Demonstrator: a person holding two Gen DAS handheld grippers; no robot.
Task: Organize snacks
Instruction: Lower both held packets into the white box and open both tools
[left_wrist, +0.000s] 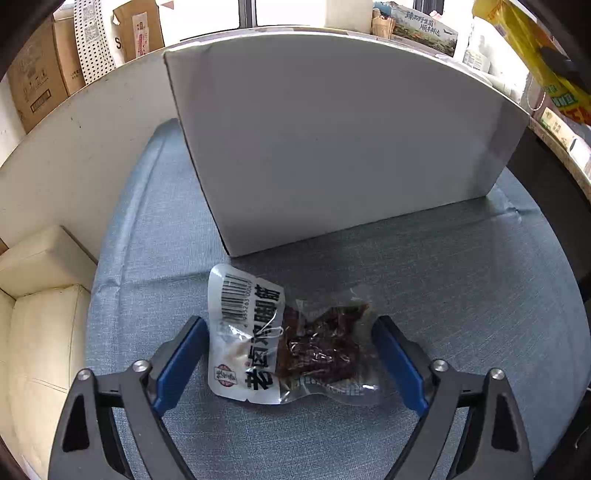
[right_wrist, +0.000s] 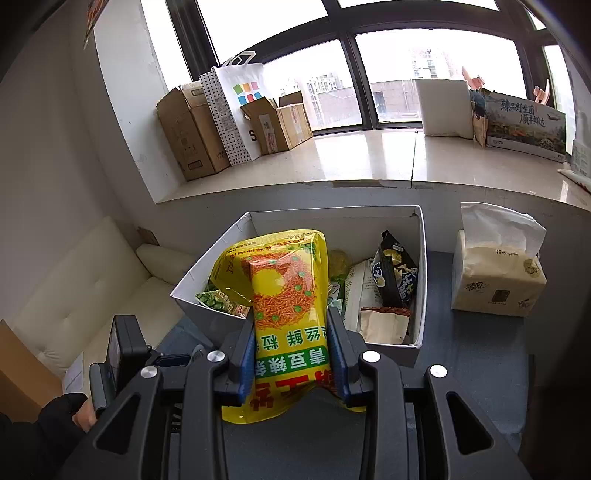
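on the left, the left gripper (left_wrist: 290, 349) sits low over a blue-grey cloth (left_wrist: 443, 295), its blue-padded jaws spread wide on either side of a vacuum-sealed meat snack (left_wrist: 288, 339); the left pad is at the packet's white printed edge and the right pad is at its clear edge, but whether either is touching cannot be told. the packet lies flat on the cloth just in front of a white box (left_wrist: 332, 147), of which this camera shows only the blank outer wall. a cream sofa (left_wrist: 40, 295) is at the far left edge. moving right, the right wrist camera looks down into the same white box (right_wrist: 421, 258), revealing what the left view cannot: a black chip bag (right_wrist: 397, 273), a kraft paper pouch (right_wrist: 384, 325) and green-printed packets (right_wrist: 218, 301) already inside. the right gripper (right_wrist: 291, 354) is clamped on a yellow snack bag (right_wrist: 284, 295), held upright above the box's near rim. further right a tissue pack (right_wrist: 498, 280) stands on the cloth beside the box. cardboard cartons (right_wrist: 192, 136) line the windowsill (right_wrist: 369, 155) behind.
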